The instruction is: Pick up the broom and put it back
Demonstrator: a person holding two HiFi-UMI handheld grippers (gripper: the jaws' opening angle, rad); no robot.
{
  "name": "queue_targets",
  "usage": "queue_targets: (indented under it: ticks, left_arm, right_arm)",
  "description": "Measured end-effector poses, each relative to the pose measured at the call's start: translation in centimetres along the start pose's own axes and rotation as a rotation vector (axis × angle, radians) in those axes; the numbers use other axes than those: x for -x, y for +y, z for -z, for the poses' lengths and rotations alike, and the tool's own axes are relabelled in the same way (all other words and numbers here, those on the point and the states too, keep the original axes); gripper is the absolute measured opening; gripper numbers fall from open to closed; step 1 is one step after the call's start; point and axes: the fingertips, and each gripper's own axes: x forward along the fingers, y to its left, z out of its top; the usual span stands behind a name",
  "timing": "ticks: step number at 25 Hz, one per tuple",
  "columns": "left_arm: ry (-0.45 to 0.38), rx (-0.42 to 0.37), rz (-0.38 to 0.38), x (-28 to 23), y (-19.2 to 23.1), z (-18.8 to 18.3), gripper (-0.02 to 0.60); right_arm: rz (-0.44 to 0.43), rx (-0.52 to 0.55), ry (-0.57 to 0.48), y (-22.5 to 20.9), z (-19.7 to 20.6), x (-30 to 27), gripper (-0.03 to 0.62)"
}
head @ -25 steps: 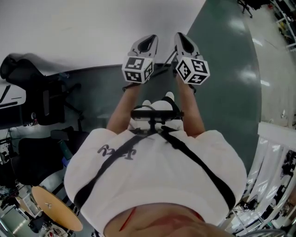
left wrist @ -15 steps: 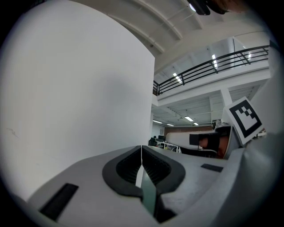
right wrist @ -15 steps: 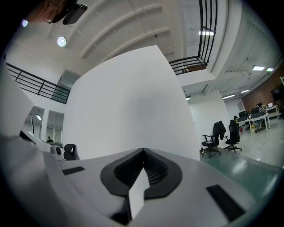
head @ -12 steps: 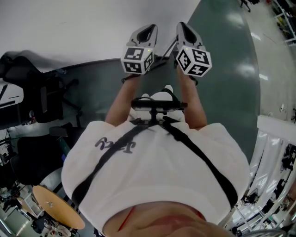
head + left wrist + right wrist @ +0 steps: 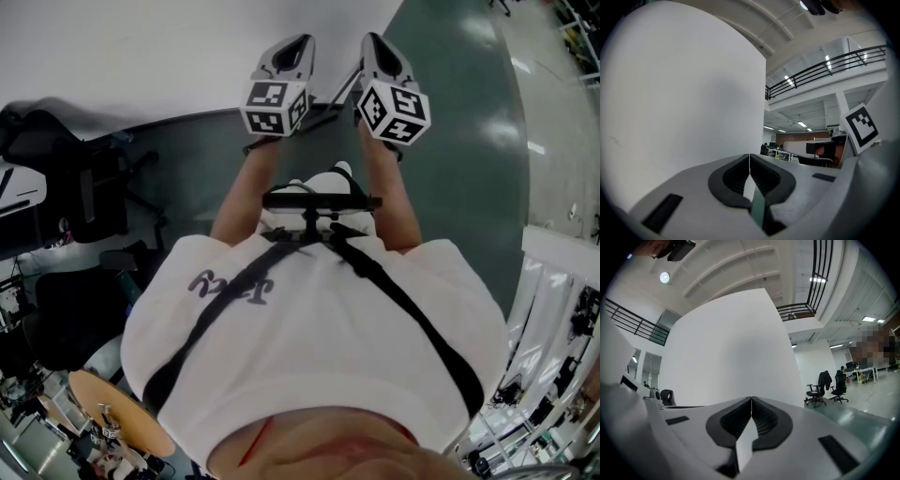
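Both clenched empty: left gripper (image 5: 749, 157), right gripper (image 5: 751, 400) (white wall (image 5: 684, 93) ahead).

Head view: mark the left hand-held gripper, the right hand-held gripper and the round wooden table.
left hand-held gripper (image 5: 302, 40): head view, between its fingertips.
right hand-held gripper (image 5: 371, 39): head view, between its fingertips.
round wooden table (image 5: 92, 389): head view, bare part of its top.

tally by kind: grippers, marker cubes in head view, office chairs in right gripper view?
grippers: 2, left gripper and right gripper
marker cubes: 2
office chairs: 2
total: 6
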Motion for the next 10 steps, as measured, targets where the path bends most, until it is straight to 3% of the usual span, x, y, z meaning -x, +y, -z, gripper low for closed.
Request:
queue_targets:
  ticks: [10]
  left_arm:
    - [0.018,0.013,0.0,-0.7,1.4,1.4,0.012]
  right_arm:
    - [0.016,-0.009,0.004,-0.2,1.1,-1.2,0.008]
